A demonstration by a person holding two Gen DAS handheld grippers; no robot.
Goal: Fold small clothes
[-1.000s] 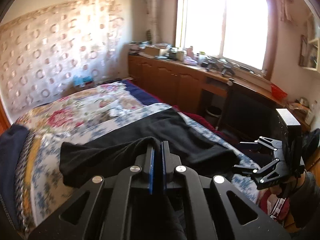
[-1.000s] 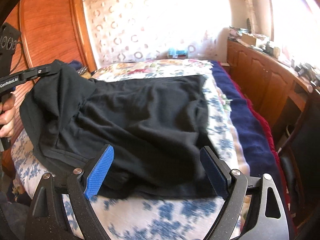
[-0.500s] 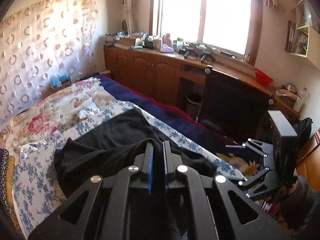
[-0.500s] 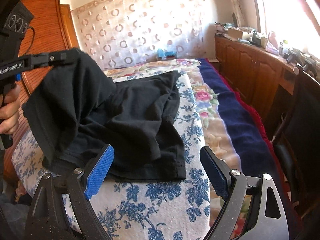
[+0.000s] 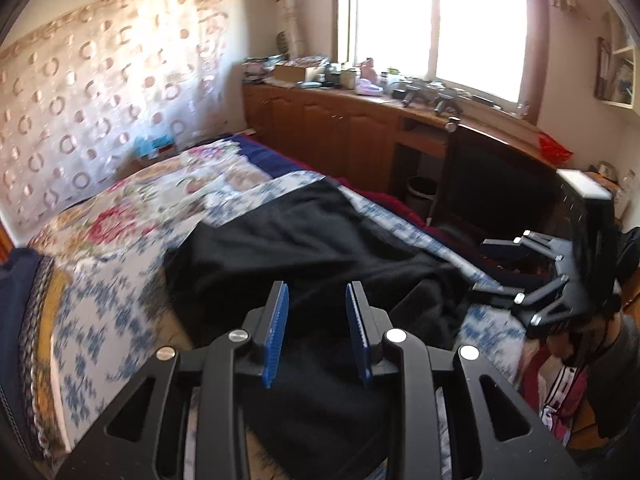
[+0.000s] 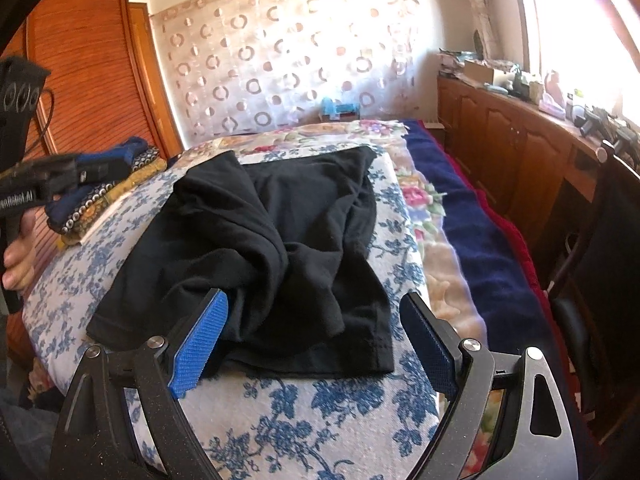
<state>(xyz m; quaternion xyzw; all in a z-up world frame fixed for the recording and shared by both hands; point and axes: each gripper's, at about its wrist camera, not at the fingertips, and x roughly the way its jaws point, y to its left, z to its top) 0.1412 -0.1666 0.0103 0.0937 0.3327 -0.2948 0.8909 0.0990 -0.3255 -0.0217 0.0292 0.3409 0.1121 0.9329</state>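
Tongs update: my left gripper (image 5: 316,332) has its blue pads (image 5: 275,334) spread apart with nothing between them, hanging just over the black garment (image 6: 272,248), which shows through the gap. My right gripper (image 6: 316,340) is wide apart too, blue pads either side of the near hem, and the left pad looks like it's brushing the cloth edge, though I can't tell for sure if it's touching.

The garment itself is lying on the blue-flowered bedspread (image 6: 320,412), folded over on itself in a rumpled heap, with one layer bunched diagonally across the middle and a flatter layer sticking out underneath toward me. It sits near the foot end of the bed, well apart from the pile of patterned folded fabric (image 6: 104,188) over by the wooden wardrobe (image 6: 88,80).

From the left wrist view, my right gripper (image 5: 532,280) shows up at the far right edge, beside the corner of the garment (image 5: 320,248). From the right wrist view, my left hand (image 6: 18,252) is at the left edge gripping its handle. A dark blue blanket (image 6: 472,220) runs along the window side.
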